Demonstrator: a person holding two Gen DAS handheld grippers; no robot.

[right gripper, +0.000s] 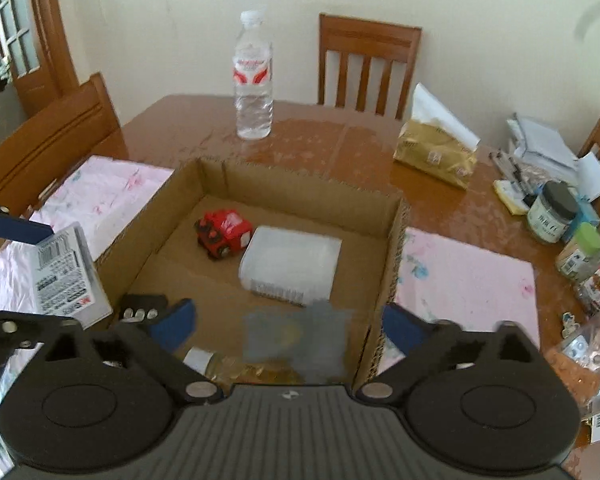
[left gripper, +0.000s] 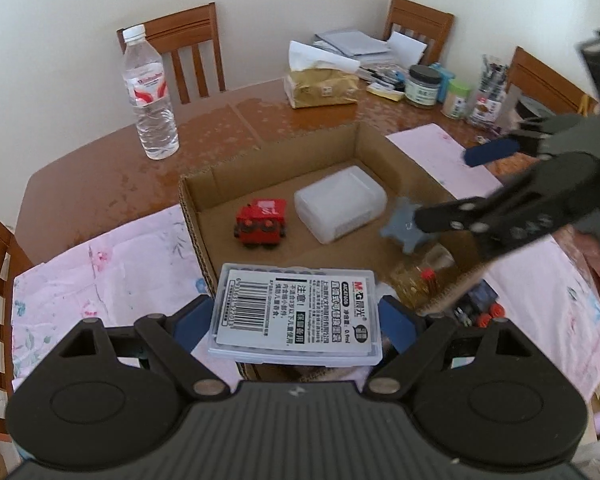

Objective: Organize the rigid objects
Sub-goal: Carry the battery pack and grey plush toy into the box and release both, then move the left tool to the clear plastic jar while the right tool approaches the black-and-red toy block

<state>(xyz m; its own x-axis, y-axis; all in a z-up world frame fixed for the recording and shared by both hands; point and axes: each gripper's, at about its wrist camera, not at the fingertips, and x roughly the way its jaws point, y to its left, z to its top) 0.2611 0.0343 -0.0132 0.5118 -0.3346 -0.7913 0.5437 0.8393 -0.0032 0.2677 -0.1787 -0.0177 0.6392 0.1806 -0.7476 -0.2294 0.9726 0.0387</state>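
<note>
Over box rim: left gripper (left gripper: 296, 320) clamps labelled case (left gripper: 296, 316), carried for boxing.
Right gripper (right gripper: 288, 326): jaws spread, grey piece (right gripper: 300, 340) blurred below, loose above cardboard box (right gripper: 392, 264).

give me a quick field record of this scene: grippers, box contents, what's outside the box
left gripper: shut on labelled case
right gripper: open, above blurred grey piece
box: red toy truck, white case, grey piece, small jar
outside box: water bottle, tissue pack
</note>
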